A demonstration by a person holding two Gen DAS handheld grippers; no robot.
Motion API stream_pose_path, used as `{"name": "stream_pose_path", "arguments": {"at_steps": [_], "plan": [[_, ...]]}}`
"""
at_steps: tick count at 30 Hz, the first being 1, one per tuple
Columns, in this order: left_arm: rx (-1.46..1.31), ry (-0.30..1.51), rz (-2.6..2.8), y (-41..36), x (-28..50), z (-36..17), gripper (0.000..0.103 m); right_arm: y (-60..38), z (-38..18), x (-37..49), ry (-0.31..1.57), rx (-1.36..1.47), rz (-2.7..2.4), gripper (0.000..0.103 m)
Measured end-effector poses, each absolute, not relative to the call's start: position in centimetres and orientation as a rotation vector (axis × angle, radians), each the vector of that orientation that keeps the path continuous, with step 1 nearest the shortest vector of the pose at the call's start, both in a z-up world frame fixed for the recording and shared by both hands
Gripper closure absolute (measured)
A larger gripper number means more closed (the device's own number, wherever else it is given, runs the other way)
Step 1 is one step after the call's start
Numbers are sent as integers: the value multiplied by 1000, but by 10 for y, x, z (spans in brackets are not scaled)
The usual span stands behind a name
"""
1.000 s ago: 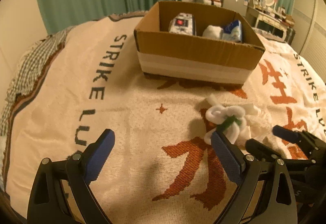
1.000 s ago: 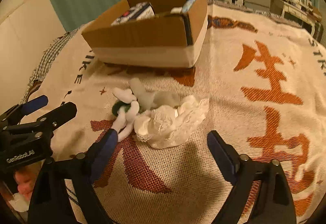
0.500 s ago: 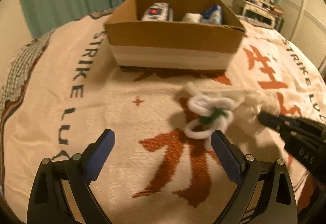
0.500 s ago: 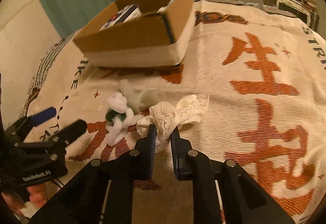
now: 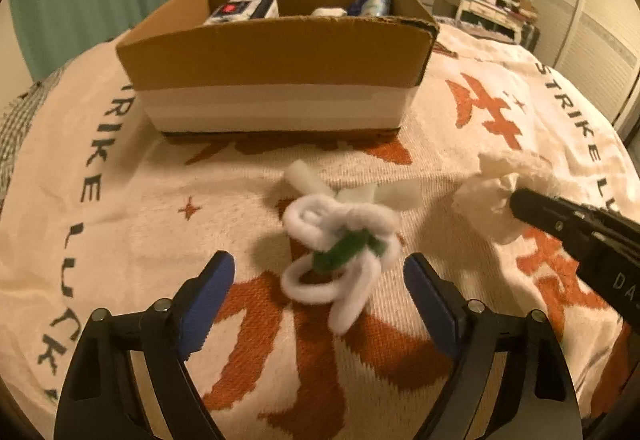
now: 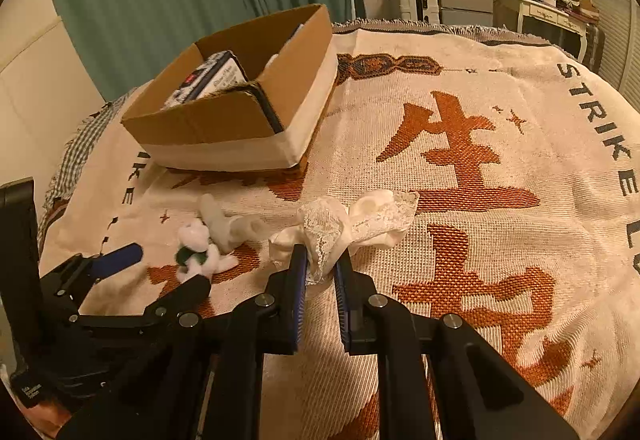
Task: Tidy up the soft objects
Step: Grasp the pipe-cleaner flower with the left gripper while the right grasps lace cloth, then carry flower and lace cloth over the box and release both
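A white fuzzy loop flower with a green stem (image 5: 340,244) lies on the blanket; my left gripper (image 5: 320,280) is open with its blue pads on either side of it, just short of it. It also shows in the right wrist view (image 6: 198,250). My right gripper (image 6: 321,268) is shut on a white lace cloth (image 6: 348,220), bunched and lifted slightly; the cloth shows at the right of the left wrist view (image 5: 496,192). A white sock (image 6: 236,226) lies beside the flower. An open cardboard box (image 5: 276,52) holding several packets stands beyond.
The cream blanket (image 6: 500,200) with orange characters and dark lettering covers the bed. Green curtains, a dresser and a television stand at the back of the room. The box sits at the far left in the right wrist view (image 6: 236,120).
My right gripper closed on the lace cloth and drew it up and away from the flower. My left gripper moved forward and right so that the flower lies between its open pads.
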State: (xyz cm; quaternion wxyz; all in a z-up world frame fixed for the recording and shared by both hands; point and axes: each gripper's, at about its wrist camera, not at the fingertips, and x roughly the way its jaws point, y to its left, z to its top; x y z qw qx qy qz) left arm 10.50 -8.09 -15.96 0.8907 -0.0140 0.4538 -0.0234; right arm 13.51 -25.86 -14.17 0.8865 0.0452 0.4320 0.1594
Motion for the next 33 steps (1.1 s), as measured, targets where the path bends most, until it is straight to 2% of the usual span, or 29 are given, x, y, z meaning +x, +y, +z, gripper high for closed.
{"name": "stream_pose_path", "arguments": {"at_steps": [2, 5, 7, 8, 12, 21, 33], "plan": [[-56, 943, -68, -82, 112, -164, 17, -259, -147, 142, 913, 96, 323, 90], [-66, 957, -83, -83, 120, -172, 40, -262, -153, 151, 917, 127, 328, 90], [-58, 980, -94, -85, 124, -179, 47, -262, -155, 155, 918, 142, 330, 90], [-54, 981, -104, -86, 125, -181, 54, -262, -156, 157, 919, 144, 332, 90], [-43, 984, -136, -86, 122, -181, 65, -261, -158, 160, 920, 147, 335, 90], [-7, 967, -142, -81, 99, -154, 67, -257, -138, 145, 902, 111, 328, 90], [71, 786, -171, -72, 48, -58, 67, -240, -49, 88, 769, 32, 329, 90]]}}
